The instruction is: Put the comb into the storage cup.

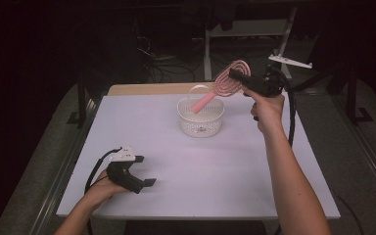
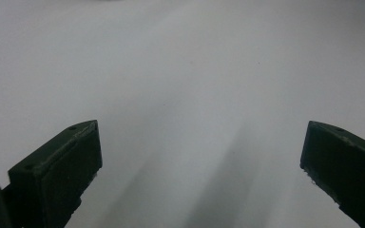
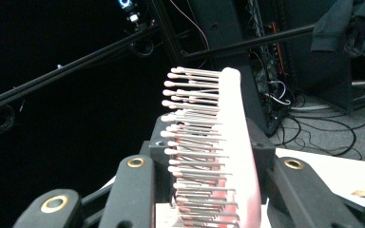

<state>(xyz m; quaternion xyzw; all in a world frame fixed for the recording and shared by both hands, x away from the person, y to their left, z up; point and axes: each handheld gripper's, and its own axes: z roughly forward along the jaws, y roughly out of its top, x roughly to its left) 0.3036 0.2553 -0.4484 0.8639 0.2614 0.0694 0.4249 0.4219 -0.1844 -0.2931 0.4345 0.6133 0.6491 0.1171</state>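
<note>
Your right claw (image 1: pixel 237 77) grips the pink hairbrush (image 1: pixel 223 86) by its head above the white basket (image 1: pixel 201 120) at the far counter (image 1: pixel 186 166), handle dipping inside, release remaining, while your left claw (image 1: pixel 144 170) rests wide, empty, near-left.

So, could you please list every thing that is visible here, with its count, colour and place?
hairbrush: one, pink, held up in the air above the basket, handle pointing down toward it
basket: one, white, with holes, on the far middle of the table
table: one, white top
wooden board: one, light brown, at the far edge of the table
cables: several, dark, on the floor behind the table
left hand-held gripper: one, black, low over the near left of the table, jaws open, nothing between them
right hand-held gripper: one, black, raised at the far right, shut on the hairbrush
forearms: two, entering from the bottom
</note>
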